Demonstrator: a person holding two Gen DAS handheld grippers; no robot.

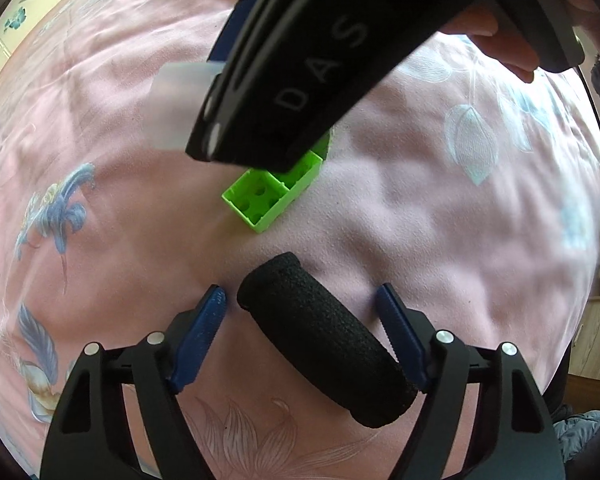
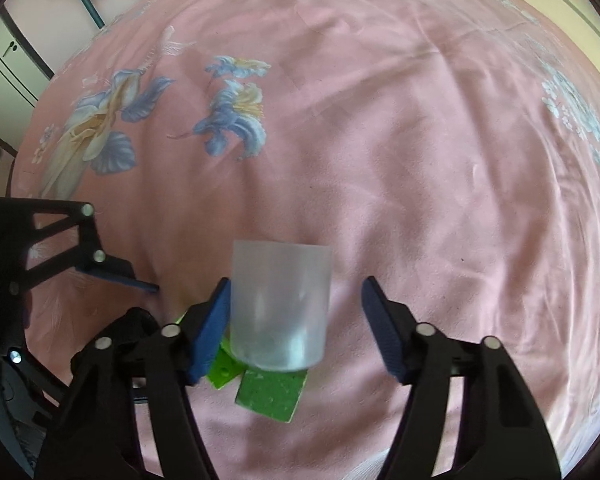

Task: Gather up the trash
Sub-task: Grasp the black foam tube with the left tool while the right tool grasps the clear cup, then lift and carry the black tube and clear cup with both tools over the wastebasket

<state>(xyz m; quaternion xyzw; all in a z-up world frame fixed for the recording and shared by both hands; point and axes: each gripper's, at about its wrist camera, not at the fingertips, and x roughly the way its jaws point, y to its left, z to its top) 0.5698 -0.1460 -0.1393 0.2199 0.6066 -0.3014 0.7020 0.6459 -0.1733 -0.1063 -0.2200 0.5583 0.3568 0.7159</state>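
Note:
A black foam cylinder lies on the pink bedspread between the open fingers of my left gripper, which do not touch it. A green plastic block lies just beyond it, partly under the right gripper's body. In the right wrist view my right gripper is open around a frosted translucent cup; the left fingertip is against the cup's side, the right one stands apart. The green block shows below the cup. The cup also shows blurred in the left wrist view.
The pink floral bedspread fills both views. The left gripper's fingers show at the left of the right wrist view. Cupboards and a door stand beyond the bed's far edge. A wooden cabinet stands to the right.

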